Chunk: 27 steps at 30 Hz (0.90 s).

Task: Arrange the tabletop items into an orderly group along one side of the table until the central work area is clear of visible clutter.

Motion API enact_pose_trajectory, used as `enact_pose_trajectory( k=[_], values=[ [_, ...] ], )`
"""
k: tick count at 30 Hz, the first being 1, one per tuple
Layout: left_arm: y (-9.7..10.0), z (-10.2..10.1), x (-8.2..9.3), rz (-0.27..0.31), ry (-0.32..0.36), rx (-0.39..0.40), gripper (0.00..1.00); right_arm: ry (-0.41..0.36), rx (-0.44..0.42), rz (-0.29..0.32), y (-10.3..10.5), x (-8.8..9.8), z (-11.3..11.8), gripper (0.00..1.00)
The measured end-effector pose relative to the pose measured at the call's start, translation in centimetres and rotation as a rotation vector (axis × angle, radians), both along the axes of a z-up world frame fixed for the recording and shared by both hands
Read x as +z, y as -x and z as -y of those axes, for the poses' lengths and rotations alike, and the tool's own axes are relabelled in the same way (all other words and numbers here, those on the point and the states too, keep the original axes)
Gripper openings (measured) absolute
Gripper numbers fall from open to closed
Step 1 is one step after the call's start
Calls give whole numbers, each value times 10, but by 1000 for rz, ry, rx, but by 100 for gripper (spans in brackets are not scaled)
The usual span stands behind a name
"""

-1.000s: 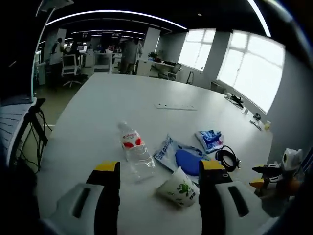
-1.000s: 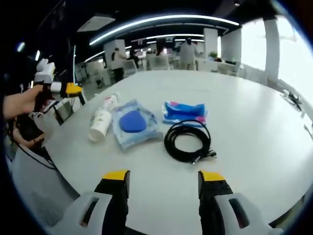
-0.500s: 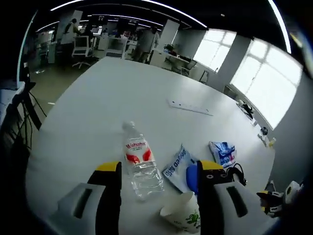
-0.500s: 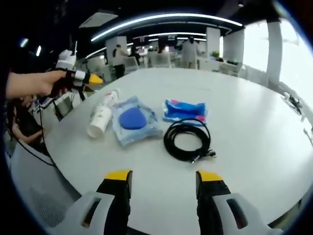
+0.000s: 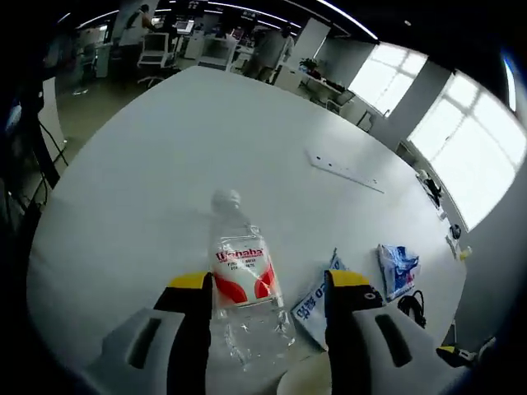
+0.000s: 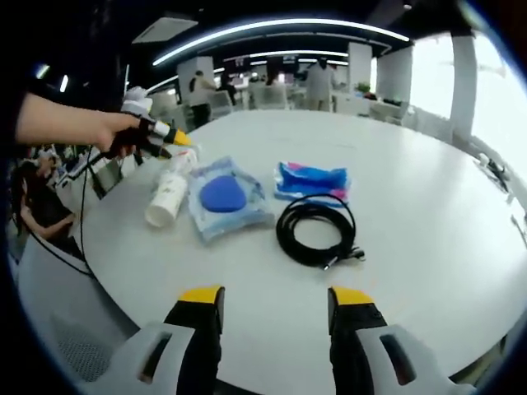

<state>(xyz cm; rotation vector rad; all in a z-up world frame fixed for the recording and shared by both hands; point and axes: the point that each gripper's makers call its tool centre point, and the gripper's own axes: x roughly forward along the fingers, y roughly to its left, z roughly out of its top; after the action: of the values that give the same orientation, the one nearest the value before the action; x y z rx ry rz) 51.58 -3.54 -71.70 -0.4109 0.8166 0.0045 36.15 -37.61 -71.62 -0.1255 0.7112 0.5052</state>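
Note:
A clear water bottle (image 5: 244, 288) with a red-and-white label lies on the white table (image 5: 165, 164), its cap pointing away. My left gripper (image 5: 268, 284) stands open low over it, one jaw on each side and neither touching. The same gripper (image 6: 169, 136), held by a hand (image 6: 111, 127), hovers over the bottle's end beside a lying paper cup (image 6: 163, 202). A blue-and-white packet (image 6: 224, 197), a blue snack bag (image 6: 311, 183) and a coiled black cable (image 6: 317, 232) lie ahead of my open right gripper (image 6: 276, 298), which holds nothing.
A white power strip (image 5: 344, 171) lies farther out on the table. The packet (image 5: 317, 300), snack bag (image 5: 398, 267) and cable (image 5: 410, 306) sit right of the bottle. The table's edge curves close on the left. Office desks, chairs and people stand beyond.
My left gripper has moved forward and down, so the bottle now lies between its jaws and the cup has slipped to the bottom edge. The right gripper has hardly moved.

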Motion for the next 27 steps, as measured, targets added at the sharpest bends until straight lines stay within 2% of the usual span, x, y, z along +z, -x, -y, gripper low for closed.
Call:
enact_pose_trajectory(
  k=[2,8,13,17,21,22,27],
  values=[
    [1,-1,-7,-26,-40,-31,54,4,5,-4,1,-1,0,51],
    [-4,-7,-20,-72,-70,-57,48,10,11,-14,2,-3,-1,50],
    [-11,-15,-27,-88,-72,-46,47,17,20,-25,4,-5,-2,50],
    [-15,-11,-30,-99,-60,-48,49,25,29,-32,5,-7,-3,49],
    [-17,-9,-37,-121,-109,-91,50,30,29,-40,6,-9,-3,49],
    [-19,-8,-37,-114,-89,-79,50,30,28,-41,6,-9,-2,49],
    [-20,-9,-36,-117,-81,-73,48,39,29,-43,6,-10,-2,48]
  ],
)
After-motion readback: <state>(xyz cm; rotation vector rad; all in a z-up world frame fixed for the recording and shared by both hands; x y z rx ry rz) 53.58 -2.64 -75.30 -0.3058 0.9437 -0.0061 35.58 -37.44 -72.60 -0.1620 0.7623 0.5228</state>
